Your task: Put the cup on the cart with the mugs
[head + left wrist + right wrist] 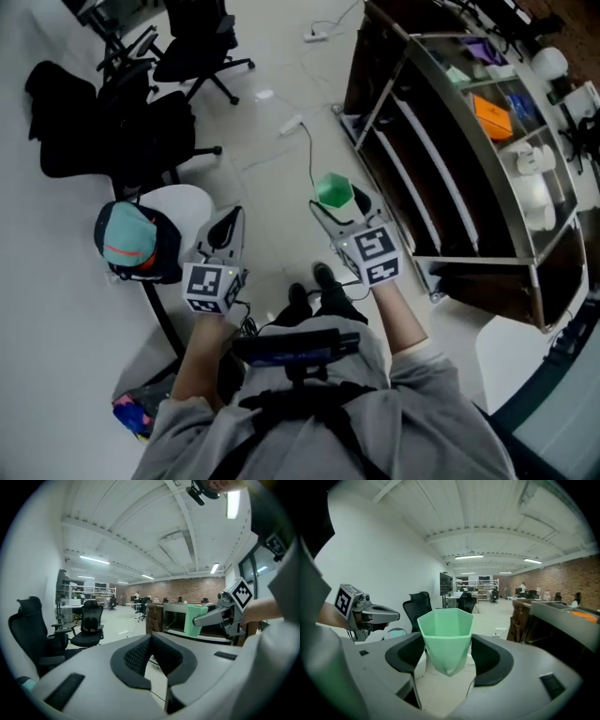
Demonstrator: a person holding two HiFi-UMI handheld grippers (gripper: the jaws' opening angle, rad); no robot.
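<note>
A green faceted cup (333,190) is held off the floor between the pads of my right gripper (336,202), which is shut on its lower half. In the right gripper view the cup (446,639) stands upright with its mouth open upward. My left gripper (225,227) hangs beside it to the left, its jaws shut with nothing between them (151,641). The cart (473,258) with metal-framed shelves stands to the right, and white mugs (536,161) sit on its upper shelf. From the left gripper view the cup (192,619) shows in front of the cart.
Black office chairs (192,47) stand at the back left. A small white table (183,202) with a teal and dark cap (131,242) is just left of my left gripper. A cable and power strip (291,124) lie on the floor ahead. An orange box (494,117) sits on the cart.
</note>
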